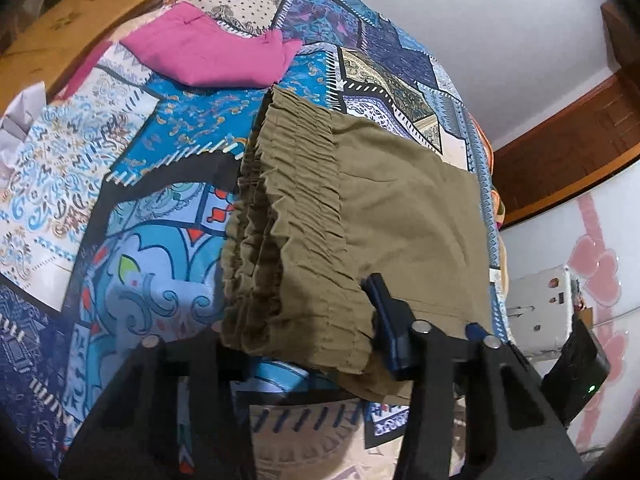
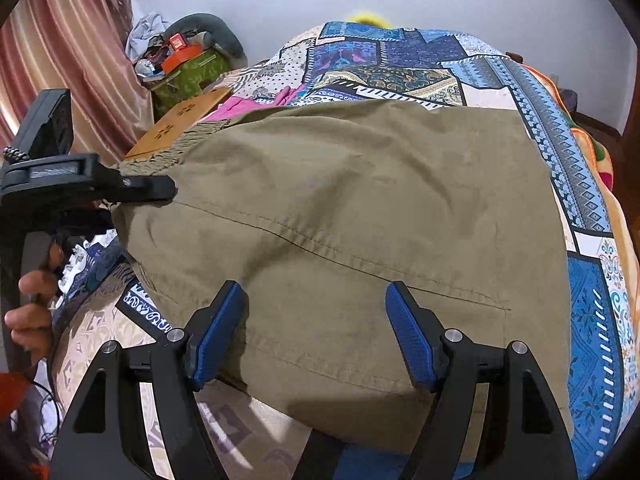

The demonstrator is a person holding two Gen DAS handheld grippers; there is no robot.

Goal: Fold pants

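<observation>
Olive-khaki pants lie folded on a patchwork bedspread. Their gathered elastic waistband faces left in the left wrist view. My left gripper stands open at the pants' near corner; the cloth lies between the jaws, one blue pad shows on the right, the other finger is hidden under the fabric. It also shows from the side in the right wrist view. My right gripper is open, its blue pads apart over the pants' near edge, holding nothing.
Folded magenta pants lie farther up the bed. A wooden board sits at the bed's left edge. A cluttered green stand and curtain are beyond it. A white box stands off the right side.
</observation>
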